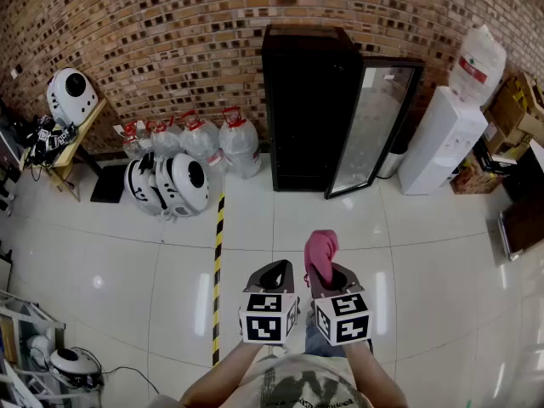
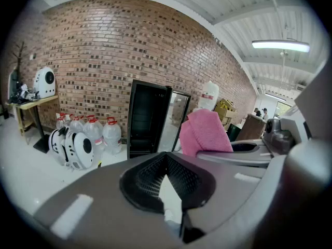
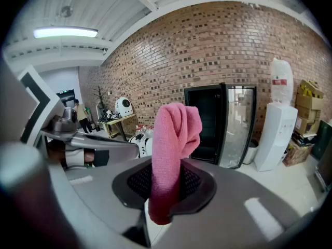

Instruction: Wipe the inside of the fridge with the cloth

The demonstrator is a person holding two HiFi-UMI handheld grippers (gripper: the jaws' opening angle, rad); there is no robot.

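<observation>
A long brick wall (image 1: 170, 41) closes the far side of the room, and a white tiled floor (image 1: 110, 253) lies in front of it. At the far edge of the floor, against the wall, stands the black fridge (image 1: 308, 109). Its glass door (image 1: 374, 126) is swung open to the right, and the inside looks dark, so I cannot make out any shelves. Just to the right of the door stands a white water dispenser (image 1: 446, 134) with a bottle on top. Cardboard boxes (image 1: 510, 109) are stacked in the far right corner of the floor. To the left of the fridge, also along the wall, a group of clear water jugs (image 1: 238, 143) with red caps stands, and some white rounded shells (image 1: 170, 185) lie in front of them. A yellow and black striped tape (image 1: 218, 270) runs over the floor from the jugs toward the person.

Both grippers are held side by side at the near edge of the floor, well apart from the fridge and pointing at it. The left gripper (image 1: 272, 274) has its jaws closed together at the tips, with nothing between them. The right gripper (image 1: 327, 274) is clamped on the pink cloth (image 3: 174, 139). The cloth stands up out of the jaws and folds over at its top.
</observation>
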